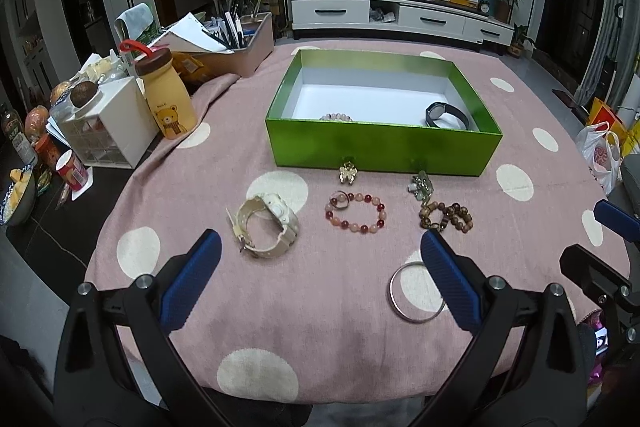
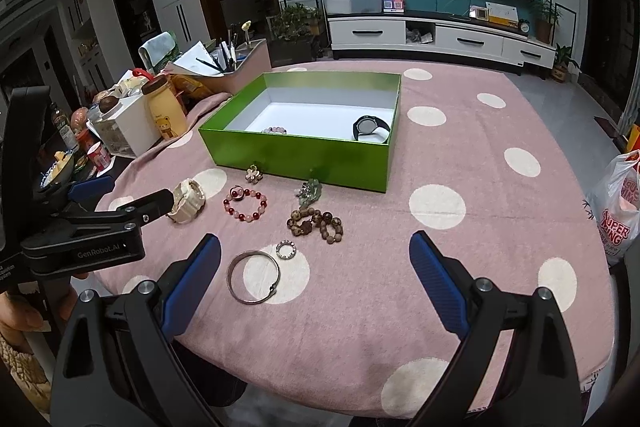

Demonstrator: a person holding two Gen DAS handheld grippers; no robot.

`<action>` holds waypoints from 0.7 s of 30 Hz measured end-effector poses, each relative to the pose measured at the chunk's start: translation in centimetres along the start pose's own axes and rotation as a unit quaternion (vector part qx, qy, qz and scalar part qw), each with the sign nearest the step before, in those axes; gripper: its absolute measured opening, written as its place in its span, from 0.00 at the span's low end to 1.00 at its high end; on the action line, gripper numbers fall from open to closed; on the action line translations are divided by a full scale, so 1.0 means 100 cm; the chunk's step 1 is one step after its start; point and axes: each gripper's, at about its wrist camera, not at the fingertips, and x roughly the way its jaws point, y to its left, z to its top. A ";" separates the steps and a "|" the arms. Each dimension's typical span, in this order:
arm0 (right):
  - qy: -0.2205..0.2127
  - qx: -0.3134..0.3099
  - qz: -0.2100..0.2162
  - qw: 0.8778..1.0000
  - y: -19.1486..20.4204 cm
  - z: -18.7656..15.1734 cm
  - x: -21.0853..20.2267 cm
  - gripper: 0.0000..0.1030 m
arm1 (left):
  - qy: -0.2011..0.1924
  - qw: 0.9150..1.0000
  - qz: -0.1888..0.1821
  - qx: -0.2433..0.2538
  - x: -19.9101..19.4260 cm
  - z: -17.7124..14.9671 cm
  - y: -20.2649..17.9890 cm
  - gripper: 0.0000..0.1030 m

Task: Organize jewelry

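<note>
A big round surface [image 1: 340,307] wears a pink cloth with cream dots. On it, toward 12 o'clock, sits a green box [image 1: 380,147] with a white inside and no lid.

The left tongs [image 1: 320,251] are wide open and hold nothing. They hang low over the near part of the cloth. The right tongs [image 2: 314,255] are wide open too, and they are empty.

Inside the box, a dark watch [image 1: 446,115] lies in the corner at 3 o'clock. A pale bead bracelet [image 1: 336,117] lies against the near wall, mostly hidden by it.

The other jewelry sits on the cloth, in front of the box. A cream watch [image 1: 264,225] lies at 9 o'clock of the group. A red and pink bead bracelet [image 1: 356,213] lies in the middle, with a small ring [image 1: 339,199] at its 10 o'clock edge. A brown wooden bead bracelet [image 1: 446,217] lies at 3 o'clock of the red one.

A silver bangle [image 2: 253,277] lies nearest, partly on a cream dot. A small sparkly ring [image 2: 286,250] sits just beside it at 1 o'clock.

A gold flower clip [image 1: 347,173] and a green and silver brooch [image 1: 421,185] rest just in front of the box's near wall.
</note>
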 end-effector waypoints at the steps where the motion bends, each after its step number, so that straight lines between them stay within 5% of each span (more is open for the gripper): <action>1: 0.001 0.000 0.001 1.000 0.000 -0.001 0.001 0.92 | 0.001 1.000 -0.001 0.000 0.000 -0.001 0.000 0.98; 21: 0.030 0.050 0.003 0.998 -0.033 -0.029 0.022 0.92 | 0.051 0.998 -0.042 0.013 0.038 -0.041 -0.008 0.98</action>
